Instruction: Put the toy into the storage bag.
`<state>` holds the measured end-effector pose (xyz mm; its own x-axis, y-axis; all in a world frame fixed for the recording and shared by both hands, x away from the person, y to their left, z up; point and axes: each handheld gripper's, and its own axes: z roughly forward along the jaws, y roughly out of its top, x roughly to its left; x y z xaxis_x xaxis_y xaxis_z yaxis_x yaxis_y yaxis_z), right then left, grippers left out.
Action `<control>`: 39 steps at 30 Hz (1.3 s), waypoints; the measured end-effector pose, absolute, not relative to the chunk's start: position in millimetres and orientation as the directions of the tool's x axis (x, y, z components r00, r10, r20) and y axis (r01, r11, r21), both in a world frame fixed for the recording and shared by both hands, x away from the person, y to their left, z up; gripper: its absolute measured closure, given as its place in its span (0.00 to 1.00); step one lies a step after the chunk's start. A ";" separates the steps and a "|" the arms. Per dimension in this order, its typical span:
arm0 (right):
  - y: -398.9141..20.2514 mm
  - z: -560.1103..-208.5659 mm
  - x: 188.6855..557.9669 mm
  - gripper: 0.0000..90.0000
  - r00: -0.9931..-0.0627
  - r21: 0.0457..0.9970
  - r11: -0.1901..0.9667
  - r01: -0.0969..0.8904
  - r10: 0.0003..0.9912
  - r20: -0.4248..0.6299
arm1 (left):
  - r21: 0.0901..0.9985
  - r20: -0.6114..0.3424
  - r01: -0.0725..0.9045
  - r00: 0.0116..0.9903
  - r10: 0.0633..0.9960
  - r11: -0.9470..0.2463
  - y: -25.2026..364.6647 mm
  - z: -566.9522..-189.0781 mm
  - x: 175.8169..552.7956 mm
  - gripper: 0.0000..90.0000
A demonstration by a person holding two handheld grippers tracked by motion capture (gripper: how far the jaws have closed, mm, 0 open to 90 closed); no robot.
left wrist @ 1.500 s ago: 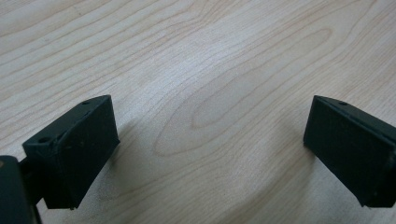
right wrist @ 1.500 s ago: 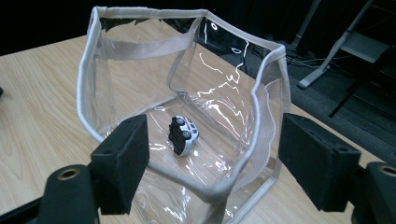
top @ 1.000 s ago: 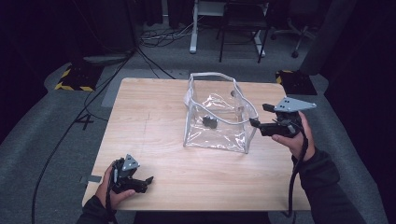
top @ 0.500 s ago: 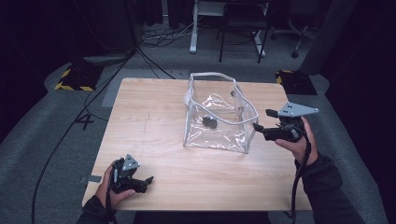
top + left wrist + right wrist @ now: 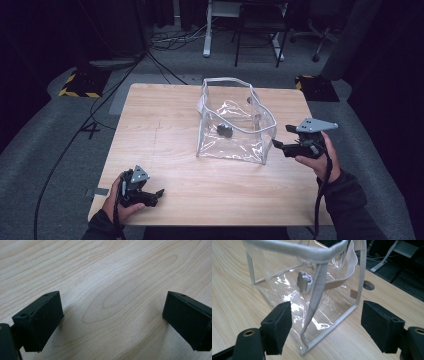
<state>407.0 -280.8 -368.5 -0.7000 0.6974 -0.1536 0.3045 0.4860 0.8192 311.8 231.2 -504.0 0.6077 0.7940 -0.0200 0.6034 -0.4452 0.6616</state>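
A clear plastic bag with white trim stands open in the middle of the wooden table. A small dark object lies inside it on the bottom. My right gripper hovers at the bag's near right corner, pointing at it. In the right gripper view the gripper is open, and the bag's corner seam stands between the jaws without either pad pressing on it; the small object shows through the wall. My left gripper rests near the table's front left edge, open over bare wood.
A round cable hole sits in the table behind the bag. The table's front edge runs just below my left hand. Beyond the far edge are a desk frame, a chair and cables on the grey floor.
My right gripper has sunk and come slightly nearer, settling beside the bag's near right corner. Its jaws stay equally wide. The left gripper and the bag have not moved.
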 end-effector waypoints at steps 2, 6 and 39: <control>-281.9 -372.0 406.1 0.28 -0.697 0.813 0.491 0.313 0.700 -0.154 | 0.661 -0.020 0.603 0.608 0.794 -0.446 231.2 -504.0 311.8 0.04; -284.3 -380.4 405.9 0.28 -0.700 0.800 0.507 0.322 0.696 -0.159 | 0.661 -0.020 0.603 0.608 0.794 -0.446 231.2 -504.0 311.8 0.04; -305.4 -437.8 394.8 0.28 -0.694 0.728 0.540 0.424 0.709 -0.122 | 0.662 -0.020 0.603 0.607 0.794 -0.445 231.2 -504.0 311.8 0.04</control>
<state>394.8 -305.4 -437.8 -0.6941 0.7095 -0.1220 0.4237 0.5396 0.7276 311.8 231.2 -504.0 0.6074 0.7941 -0.0196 0.6034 -0.4452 0.6616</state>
